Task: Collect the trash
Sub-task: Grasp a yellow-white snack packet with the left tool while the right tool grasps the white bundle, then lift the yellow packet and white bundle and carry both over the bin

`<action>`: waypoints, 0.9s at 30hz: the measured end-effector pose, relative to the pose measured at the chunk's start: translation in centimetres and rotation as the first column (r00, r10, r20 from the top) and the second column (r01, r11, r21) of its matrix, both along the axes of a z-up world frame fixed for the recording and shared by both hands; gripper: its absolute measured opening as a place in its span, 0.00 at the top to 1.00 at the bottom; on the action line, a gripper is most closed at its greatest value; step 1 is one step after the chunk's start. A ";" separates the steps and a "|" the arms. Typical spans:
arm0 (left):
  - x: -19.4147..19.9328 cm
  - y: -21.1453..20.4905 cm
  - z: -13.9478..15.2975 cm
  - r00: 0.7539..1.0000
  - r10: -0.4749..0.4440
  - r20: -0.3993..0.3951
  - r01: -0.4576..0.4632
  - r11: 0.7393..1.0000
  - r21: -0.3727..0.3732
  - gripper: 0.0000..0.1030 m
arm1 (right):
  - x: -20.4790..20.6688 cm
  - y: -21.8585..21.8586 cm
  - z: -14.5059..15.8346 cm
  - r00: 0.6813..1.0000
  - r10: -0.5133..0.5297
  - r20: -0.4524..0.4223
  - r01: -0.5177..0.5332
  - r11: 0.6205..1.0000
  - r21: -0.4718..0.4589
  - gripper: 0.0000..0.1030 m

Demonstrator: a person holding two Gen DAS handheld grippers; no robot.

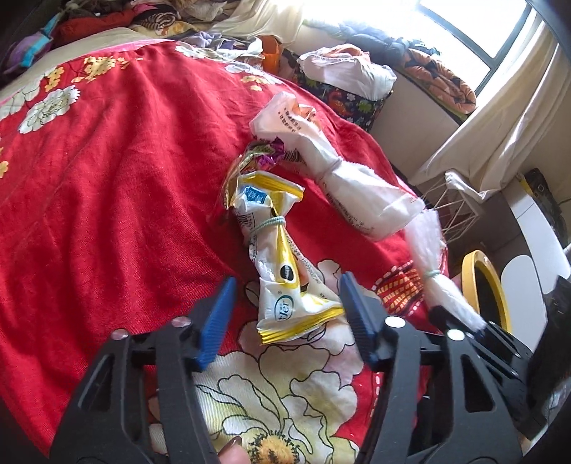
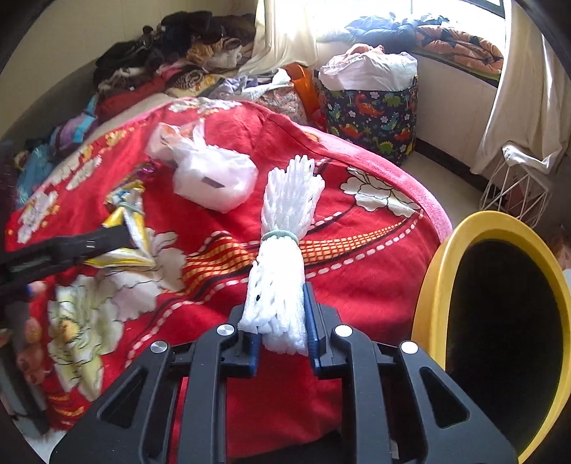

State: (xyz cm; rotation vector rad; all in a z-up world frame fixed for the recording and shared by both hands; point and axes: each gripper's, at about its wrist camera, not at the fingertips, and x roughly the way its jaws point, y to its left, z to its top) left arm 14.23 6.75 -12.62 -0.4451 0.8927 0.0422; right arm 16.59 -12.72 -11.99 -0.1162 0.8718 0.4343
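Bed covered by a red floral blanket [image 1: 117, 185]; window and curtain behind. Right gripper [image 2: 282, 342] jaws clamp the white foam net [image 2: 282, 250]. Left gripper [image 1: 285, 314] jaws straddle the yellow wrapper [image 1: 282, 285], contact unclear. Yellow bin [image 2: 439, 285] stands beside the bed.

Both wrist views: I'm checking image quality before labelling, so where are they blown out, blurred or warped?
Left wrist view: the window is blown out to white, the white foam net is smeared by motion, and fisheye bends the red blanket. Right wrist view: window glare washes out the top, the yellow bin is stretched at the edge, and the left side is soft.
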 end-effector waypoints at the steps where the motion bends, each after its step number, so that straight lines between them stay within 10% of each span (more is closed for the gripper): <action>1: 0.0 0.0 -0.1 1.000 -0.002 -0.005 0.002 1.000 0.002 0.67 | -0.4 -0.2 0.2 1.000 0.003 0.001 -0.003 1.000 0.016 0.81; 7: -0.5 -0.8 0.2 1.000 -0.030 -0.004 0.031 0.999 0.035 0.84 | -2.0 -0.7 1.4 1.000 0.011 0.000 -0.011 0.995 0.095 0.82; 27: -1.8 -4.6 7.2 0.976 -0.134 0.174 0.126 0.990 0.056 0.86 | -3.7 -5.1 5.4 0.996 -0.068 0.052 0.056 0.977 0.207 0.82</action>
